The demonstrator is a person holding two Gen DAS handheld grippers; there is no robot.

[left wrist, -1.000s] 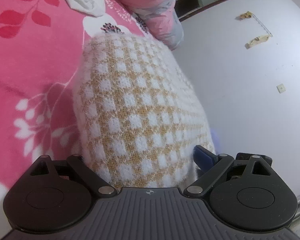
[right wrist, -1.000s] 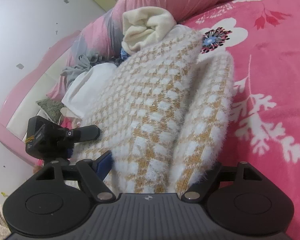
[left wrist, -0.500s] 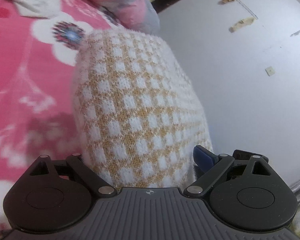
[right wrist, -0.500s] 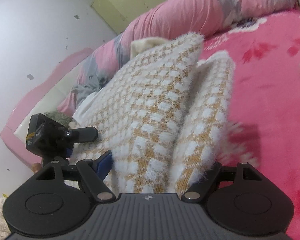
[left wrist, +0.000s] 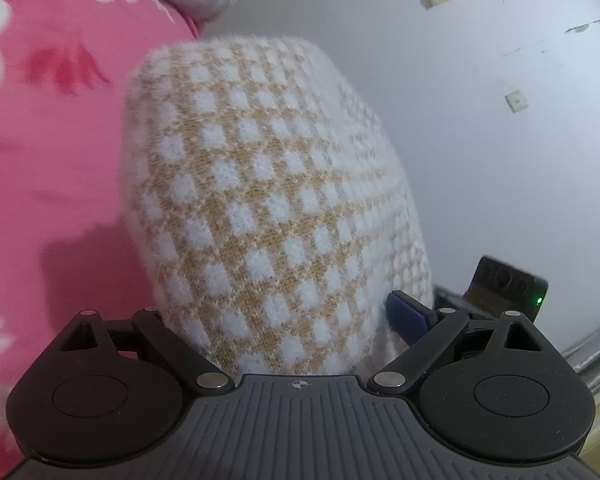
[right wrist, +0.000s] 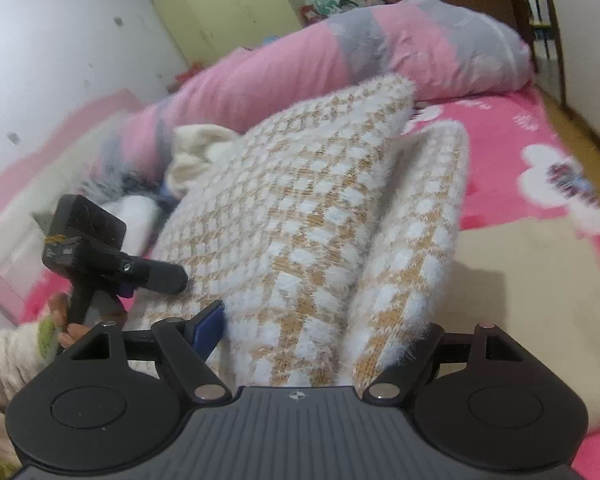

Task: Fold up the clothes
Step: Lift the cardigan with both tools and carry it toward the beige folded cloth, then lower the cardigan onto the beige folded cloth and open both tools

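Left wrist view: the left gripper (left wrist: 300, 320) is closed on the sweater (left wrist: 268, 200), a fuzzy knit in tan and white checks. The fabric fills the gap between the two black linkages and rises straight ahead of the tool as a rounded, doubled-over mass. One blue pad (left wrist: 410, 316) shows at the right edge of the fabric; the other is hidden behind the knit. The sweater hangs lifted above the pink blanket (left wrist: 48, 140), which lies to the left with its shadow on it. A white wall (left wrist: 480, 140) fills the right side. Just behind the right linkage sits part of the other tool, a dark block with a green light (left wrist: 538, 301).

Right wrist view: the right gripper (right wrist: 296, 344) is likewise clamped on the sweater (right wrist: 300, 220), which bunches between its linkages and extends forward and up in two folds, a broad one at centre and a narrower one to the right. A blue pad (right wrist: 208, 326) presses its left side. To the left, the left gripper (right wrist: 156, 276) holds the same garment at its edge, gripped by a hand (right wrist: 66, 320) in a cream sleeve. Behind lie a pink and grey pillow (right wrist: 340, 56) and a cream garment (right wrist: 200, 148). The blanket (right wrist: 512, 148) spreads to the right.
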